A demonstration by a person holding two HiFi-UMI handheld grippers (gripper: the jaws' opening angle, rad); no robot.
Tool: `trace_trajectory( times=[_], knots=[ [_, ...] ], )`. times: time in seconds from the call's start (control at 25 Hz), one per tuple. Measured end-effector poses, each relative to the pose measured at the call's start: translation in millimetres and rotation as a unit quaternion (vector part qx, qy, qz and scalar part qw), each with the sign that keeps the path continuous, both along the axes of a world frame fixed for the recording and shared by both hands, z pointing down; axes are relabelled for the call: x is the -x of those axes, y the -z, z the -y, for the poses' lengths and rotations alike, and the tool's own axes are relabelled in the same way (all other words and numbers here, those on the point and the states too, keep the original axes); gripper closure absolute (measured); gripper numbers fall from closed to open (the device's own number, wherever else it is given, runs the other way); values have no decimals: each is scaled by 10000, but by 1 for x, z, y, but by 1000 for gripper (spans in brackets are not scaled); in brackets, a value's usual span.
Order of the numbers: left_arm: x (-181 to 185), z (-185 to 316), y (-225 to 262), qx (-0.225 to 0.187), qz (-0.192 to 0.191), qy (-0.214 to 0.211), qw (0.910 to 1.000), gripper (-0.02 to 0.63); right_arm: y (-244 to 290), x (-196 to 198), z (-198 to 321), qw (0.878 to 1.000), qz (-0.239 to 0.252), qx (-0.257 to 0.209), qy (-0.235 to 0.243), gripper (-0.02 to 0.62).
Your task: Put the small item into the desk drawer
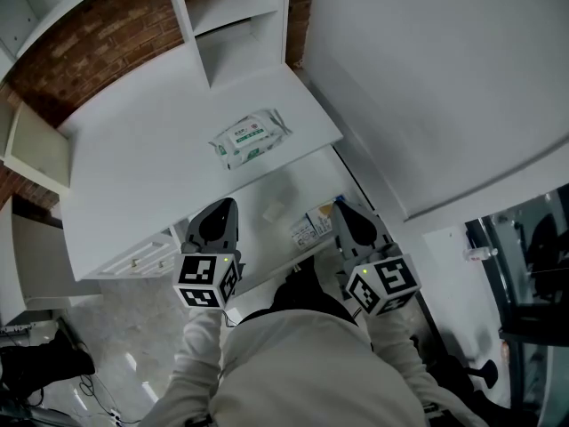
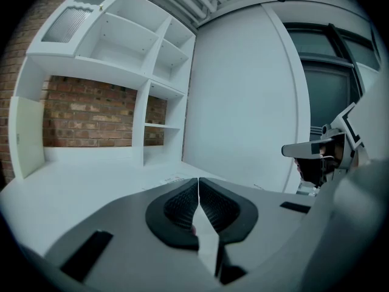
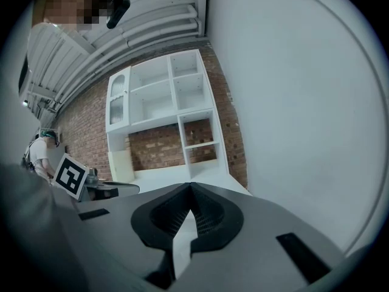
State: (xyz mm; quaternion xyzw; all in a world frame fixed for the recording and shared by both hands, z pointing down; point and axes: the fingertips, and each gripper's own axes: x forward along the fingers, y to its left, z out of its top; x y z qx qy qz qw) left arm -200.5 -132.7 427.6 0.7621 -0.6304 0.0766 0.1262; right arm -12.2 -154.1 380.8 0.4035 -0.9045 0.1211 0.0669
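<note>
A white and green pack of wipes [image 1: 252, 138] lies on the white desk [image 1: 133, 158]. Below the desk's front edge an open drawer [image 1: 276, 189] holds a small pale item [image 1: 274, 210] and some small boxes [image 1: 311, 227]. My left gripper [image 1: 220, 206] is held above the drawer's left end, shut and empty; its pads meet at the tip in the left gripper view [image 2: 198, 181]. My right gripper [image 1: 340, 208] hovers over the drawer's right end by the boxes, its jaws also shut with nothing between them [image 3: 189, 187]. Neither gripper touches the pack.
White shelving [image 1: 231, 16] stands at the back of the desk against a brick wall [image 1: 107, 34]. A large white panel [image 1: 444, 78] rises on the right. Closed drawers with small handles [image 1: 142, 258] sit lower left. Cables lie on the floor [image 1: 53, 372].
</note>
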Motion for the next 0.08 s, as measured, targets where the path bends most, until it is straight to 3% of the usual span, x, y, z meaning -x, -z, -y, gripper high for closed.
trace_trajectory(
  times=[0.08],
  knots=[
    [0,0,-1,-7,-2,-20,10000,583,-2,1,-1,10000,-14,8,-13,569]
  ],
)
